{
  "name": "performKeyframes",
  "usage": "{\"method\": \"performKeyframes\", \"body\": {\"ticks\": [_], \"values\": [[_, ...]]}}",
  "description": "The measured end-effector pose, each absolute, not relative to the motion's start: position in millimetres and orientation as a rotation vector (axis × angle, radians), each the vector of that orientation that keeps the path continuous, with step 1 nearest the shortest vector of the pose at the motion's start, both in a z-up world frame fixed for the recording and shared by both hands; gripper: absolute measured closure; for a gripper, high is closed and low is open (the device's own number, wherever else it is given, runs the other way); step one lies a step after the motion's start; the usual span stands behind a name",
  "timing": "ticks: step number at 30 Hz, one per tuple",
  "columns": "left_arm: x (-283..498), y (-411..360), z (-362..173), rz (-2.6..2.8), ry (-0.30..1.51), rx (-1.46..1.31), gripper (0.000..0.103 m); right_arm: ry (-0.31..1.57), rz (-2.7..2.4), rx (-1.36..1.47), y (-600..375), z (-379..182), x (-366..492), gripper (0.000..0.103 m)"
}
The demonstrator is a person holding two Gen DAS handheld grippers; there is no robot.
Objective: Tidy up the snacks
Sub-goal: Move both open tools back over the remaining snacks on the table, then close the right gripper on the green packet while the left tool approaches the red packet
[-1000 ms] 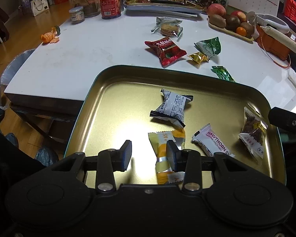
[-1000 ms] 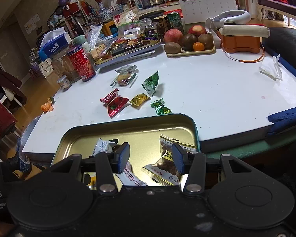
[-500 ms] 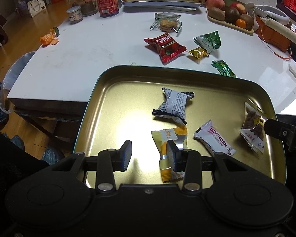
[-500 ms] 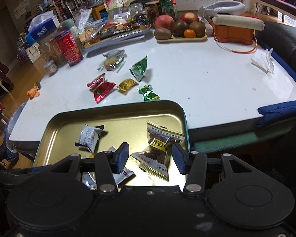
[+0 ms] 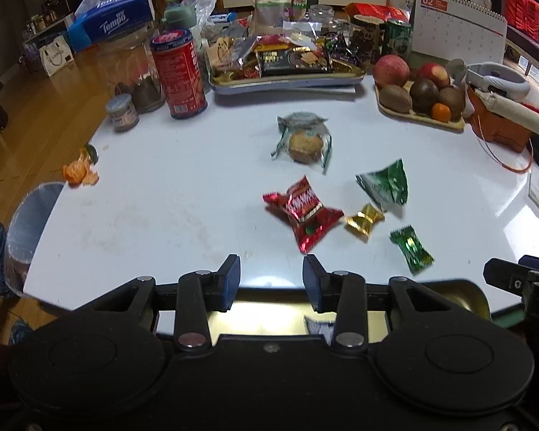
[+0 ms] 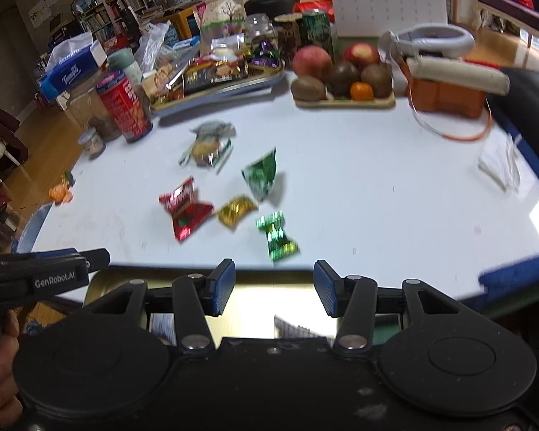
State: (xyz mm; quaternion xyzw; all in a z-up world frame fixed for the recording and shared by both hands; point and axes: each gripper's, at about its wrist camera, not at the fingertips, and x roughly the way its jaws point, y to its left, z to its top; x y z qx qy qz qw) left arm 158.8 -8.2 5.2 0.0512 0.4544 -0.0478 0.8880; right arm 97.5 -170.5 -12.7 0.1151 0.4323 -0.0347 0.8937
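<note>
Five loose snacks lie on the white table: a red packet [image 5: 305,212] [image 6: 184,210], a gold candy [image 5: 363,219] [image 6: 236,211], a small green candy [image 5: 411,248] [image 6: 276,235], a larger green packet [image 5: 386,184] [image 6: 261,175] and a wrapped biscuit [image 5: 305,142] [image 6: 207,147]. The gold tin tray [image 5: 467,296] [image 6: 269,280] sits at the near edge, mostly hidden under the grippers, with wrapped snacks inside. My left gripper [image 5: 271,280] is open and empty above the tray's far rim. My right gripper [image 6: 273,287] is open and empty there too.
A red can [image 5: 179,73], a glass jar [image 5: 134,72], a small jar [image 5: 122,112], a tray of snacks [image 5: 287,68] and a fruit tray [image 5: 418,95] stand at the back. Orange peel [image 5: 79,172] lies at the left edge. An orange box [image 5: 499,125] is at the right.
Both grippers have lifted and tilted up from over the tray towards the table. The tray has dropped to the bottom of both views. The loose snacks now fill the middle.
</note>
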Motion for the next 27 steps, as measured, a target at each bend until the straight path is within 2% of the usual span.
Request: {"method": "performKeyframes", "body": {"ticks": [7,13,20,27], "values": [[230,-11,21,-0.082,0.927,0.084,0.054,0.872,-0.085,0.222,-183,11,173,0.051],[283,-18,10,-0.064,0.966,0.063,0.054,0.919,-0.102,0.24,-193,12,242,0.051],[312,-14,-14,-0.086,1.093,-0.004,0.055,1.056,-0.093,0.34,-198,-17,304,0.051],[317,-2,-27,-0.029,1.139,-0.005,0.055,1.201,-0.115,0.403,-192,-61,323,0.05]]}}
